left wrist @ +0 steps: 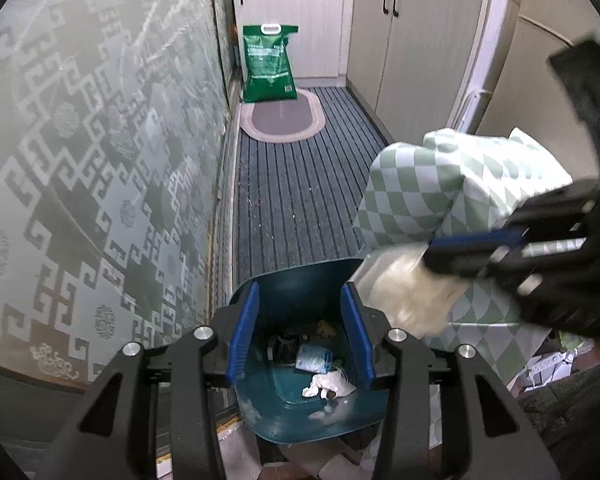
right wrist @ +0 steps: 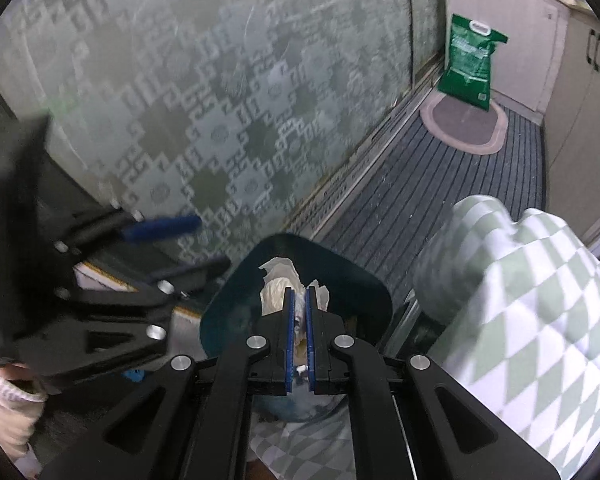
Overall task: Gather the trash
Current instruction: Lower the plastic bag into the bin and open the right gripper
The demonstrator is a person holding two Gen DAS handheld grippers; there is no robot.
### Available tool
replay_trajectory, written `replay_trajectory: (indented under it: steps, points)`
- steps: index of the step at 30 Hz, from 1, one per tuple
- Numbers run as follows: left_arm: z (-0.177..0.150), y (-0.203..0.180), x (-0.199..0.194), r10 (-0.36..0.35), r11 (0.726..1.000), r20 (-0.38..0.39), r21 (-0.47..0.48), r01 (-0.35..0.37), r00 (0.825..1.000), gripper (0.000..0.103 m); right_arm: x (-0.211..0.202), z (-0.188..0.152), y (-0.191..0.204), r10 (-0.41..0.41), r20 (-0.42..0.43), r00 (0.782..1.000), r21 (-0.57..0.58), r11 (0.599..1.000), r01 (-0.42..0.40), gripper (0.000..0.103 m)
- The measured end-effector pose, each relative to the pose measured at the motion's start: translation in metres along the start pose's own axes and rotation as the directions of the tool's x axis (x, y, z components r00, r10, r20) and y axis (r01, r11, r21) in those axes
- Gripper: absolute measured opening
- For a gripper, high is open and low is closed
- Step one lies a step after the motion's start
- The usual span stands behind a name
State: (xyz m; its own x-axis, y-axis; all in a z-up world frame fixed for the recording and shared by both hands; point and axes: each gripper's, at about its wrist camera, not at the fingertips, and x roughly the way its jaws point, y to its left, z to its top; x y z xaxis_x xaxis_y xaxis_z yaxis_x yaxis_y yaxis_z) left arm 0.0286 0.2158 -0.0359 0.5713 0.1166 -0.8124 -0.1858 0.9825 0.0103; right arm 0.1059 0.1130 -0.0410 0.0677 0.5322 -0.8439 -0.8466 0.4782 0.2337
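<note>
Clamping crumpled tissue [right wrist: 278,290] (bin [left wrist: 300,280] contents left-view only).

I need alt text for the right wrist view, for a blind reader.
The right gripper, shut on crumpled white paper, hangs over a dark teal bin. The left gripper is open at left; checkered cloth at right.

green bag [left wrist: 269,63] on oval mat [left wrist: 282,122] | striped carpet [left wrist: 300,200] | white cabinets [left wrist: 412,48]
</note>
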Motion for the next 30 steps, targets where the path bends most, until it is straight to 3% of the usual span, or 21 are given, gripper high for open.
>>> replay_trajectory:
  steps: [6, 17, 19, 21, 26, 30]
  points:
    - [0.000, 0.005, -0.013, 0.016, 1.000, 0.044, -0.024, -0.015, 0.999, 0.053, 0.020, -0.002, 0.004, -0.010, -0.058, 0.998, 0.000, 1.000, 0.010, 0.005]
    - [-0.001, 0.007, -0.039, -0.014, 0.998, 0.133, -0.055, 0.022, 0.991, 0.057, 0.043, -0.009, 0.006, -0.018, -0.144, 0.989, 0.011, 1.000, 0.020, 0.007]
    - [-0.002, 0.007, -0.044, -0.027, 0.998, 0.149, -0.060, 0.036, 0.988, 0.059, 0.046, -0.011, 0.003, 0.003, -0.157, 0.988, 0.029, 1.000, 0.002, 0.026]
    - [-0.004, 0.005, -0.047, -0.033, 0.997, 0.156, -0.069, 0.044, 0.987, 0.060, 0.042, -0.011, 0.003, 0.011, -0.146, 0.989, 0.031, 1.000, -0.007, 0.038]
    - [-0.013, -0.007, -0.052, -0.036, 0.996, 0.157, -0.076, 0.048, 0.987, 0.070, 0.010, -0.010, 0.002, 0.013, -0.073, 0.997, 0.026, 1.000, -0.011, 0.045]
    - [-0.025, -0.026, -0.050, -0.014, 0.998, 0.145, -0.057, 0.022, 0.989, 0.077, -0.031, -0.012, -0.006, -0.041, 0.020, 0.999, 0.026, 0.999, 0.040, 0.055]
